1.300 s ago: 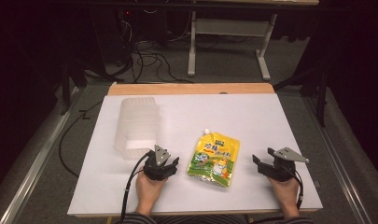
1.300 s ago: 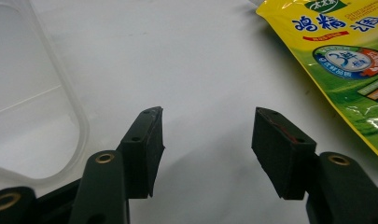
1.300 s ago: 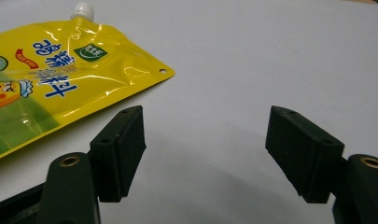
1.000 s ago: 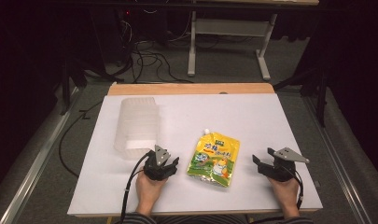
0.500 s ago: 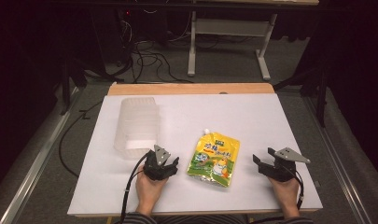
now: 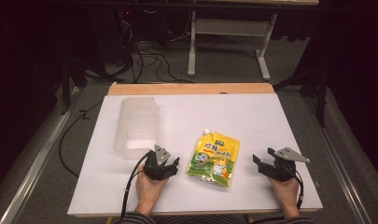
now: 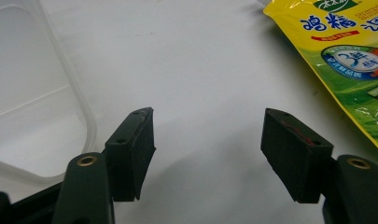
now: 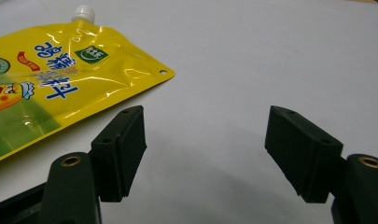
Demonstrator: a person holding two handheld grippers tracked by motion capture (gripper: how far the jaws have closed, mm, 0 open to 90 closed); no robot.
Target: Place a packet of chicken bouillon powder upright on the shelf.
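Observation:
A yellow and green spouted pouch [image 6: 214, 157] lies flat on the white table [image 6: 252, 116], its white cap [image 6: 206, 132] pointing away from me. A clear plastic container [image 6: 136, 126] rests on its side at the left. My left gripper [image 6: 169, 164] sits low between container and pouch, open and holding nothing; its view shows the container's rim [image 7: 79, 116] at left and the pouch [image 7: 354, 60] at right. My right gripper [image 6: 260, 162] rests to the right of the pouch, open with nothing between its jaws; the pouch [image 8: 51, 88] lies left of its left jaw.
A wooden strip [image 6: 191, 88] runs along the table's far edge. Beyond it stand a desk frame [image 6: 228, 42] and tangled cables [image 6: 144, 51] on the dark floor. The far half and right part of the table are bare white.

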